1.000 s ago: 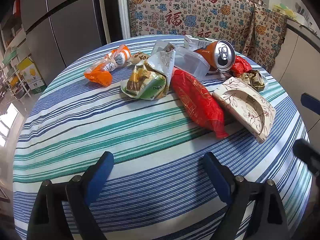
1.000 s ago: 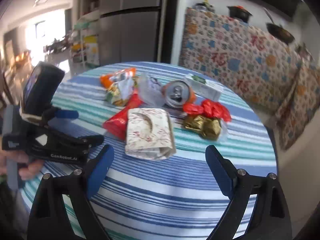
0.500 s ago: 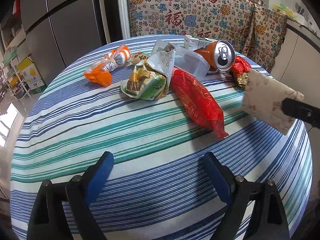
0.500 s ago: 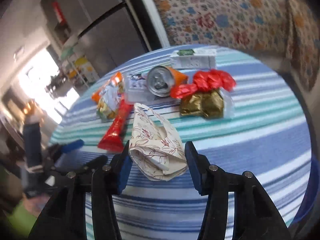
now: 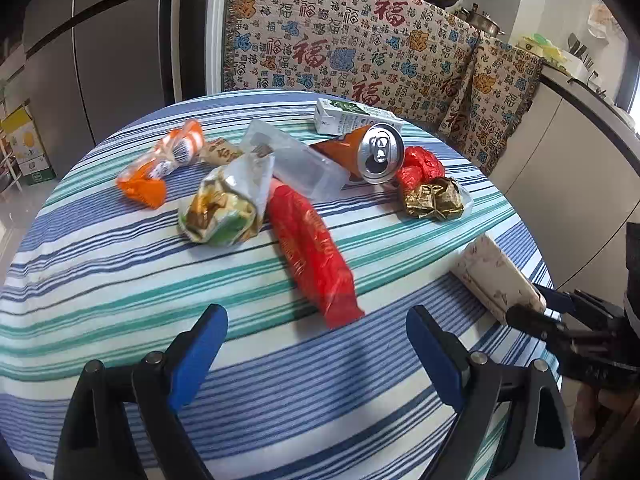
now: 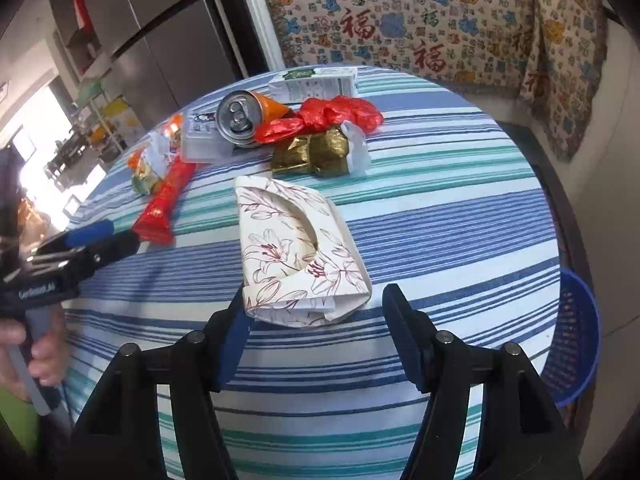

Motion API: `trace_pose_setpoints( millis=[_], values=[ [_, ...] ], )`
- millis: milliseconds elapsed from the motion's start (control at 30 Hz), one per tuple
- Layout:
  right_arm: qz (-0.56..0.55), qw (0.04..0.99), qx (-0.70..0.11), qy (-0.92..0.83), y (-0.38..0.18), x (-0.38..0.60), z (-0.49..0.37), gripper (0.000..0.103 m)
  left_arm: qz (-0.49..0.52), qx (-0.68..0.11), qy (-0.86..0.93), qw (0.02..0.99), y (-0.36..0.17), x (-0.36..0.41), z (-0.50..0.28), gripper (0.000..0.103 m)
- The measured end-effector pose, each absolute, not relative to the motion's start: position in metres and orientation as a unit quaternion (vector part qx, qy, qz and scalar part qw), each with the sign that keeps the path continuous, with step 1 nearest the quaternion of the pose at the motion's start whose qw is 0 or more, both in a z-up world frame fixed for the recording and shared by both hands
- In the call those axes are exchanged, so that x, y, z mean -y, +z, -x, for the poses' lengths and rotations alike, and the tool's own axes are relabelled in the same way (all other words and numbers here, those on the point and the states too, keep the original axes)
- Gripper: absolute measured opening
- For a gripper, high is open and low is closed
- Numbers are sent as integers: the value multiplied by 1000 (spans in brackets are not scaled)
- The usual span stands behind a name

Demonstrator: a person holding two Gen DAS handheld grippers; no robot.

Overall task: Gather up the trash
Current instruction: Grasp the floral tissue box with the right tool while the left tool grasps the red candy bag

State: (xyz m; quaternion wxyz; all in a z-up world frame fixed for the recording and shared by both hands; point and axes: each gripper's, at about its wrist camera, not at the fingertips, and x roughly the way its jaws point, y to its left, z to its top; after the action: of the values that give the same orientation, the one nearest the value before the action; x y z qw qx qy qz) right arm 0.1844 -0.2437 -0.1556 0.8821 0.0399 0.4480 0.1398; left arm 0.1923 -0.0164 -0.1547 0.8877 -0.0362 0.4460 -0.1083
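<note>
While opening, right gripper (image 6: 316,320) has shifted floral box (image 6: 296,248).

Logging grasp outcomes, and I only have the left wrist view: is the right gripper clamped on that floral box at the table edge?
Observer: No. The right wrist view shows the right gripper opening. The floral box lies between its fingers, but the finger on that picture's right stands clear of it.
Operator: Any bin in sight? I see none.
Observer: Yes, a blue basket sits below the table edge, at the right of that view.
Operator: Is the box intact? I see it edge-on.
Observer: It looks flattened, with a half-round opening in its top face.
</note>
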Motion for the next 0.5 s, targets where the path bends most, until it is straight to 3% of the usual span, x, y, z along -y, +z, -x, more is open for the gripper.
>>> trace_pose_setpoints(
  millis=[67, 100, 133, 167, 300, 500],
  values=[
    [-33, 886, -441, 136, -152, 245, -182, 72, 21, -457, -94, 884, -160, 29, -206, 92],
    [-30, 890, -435, 134, -149, 246, -181, 76, 18, -459, -90, 884, -163, 32, -211, 80],
    [-23, 894, -428, 134, -146, 246, -180, 78, 13, -460, -90, 883, -165, 34, -214, 68],
    [-15, 897, -420, 138, -143, 245, -178, 80, 6, -467, -92, 879, -168, 36, -216, 33],
    [23, 894, -415, 170, -138, 236, -176, 82, 1, -466, -117, 877, -168, 30, -201, 30],
    [107, 884, -402, 216, -134, 202, -172, 83, -41, -482, -200, 852, -161, 29, -153, 32]
  ],
)
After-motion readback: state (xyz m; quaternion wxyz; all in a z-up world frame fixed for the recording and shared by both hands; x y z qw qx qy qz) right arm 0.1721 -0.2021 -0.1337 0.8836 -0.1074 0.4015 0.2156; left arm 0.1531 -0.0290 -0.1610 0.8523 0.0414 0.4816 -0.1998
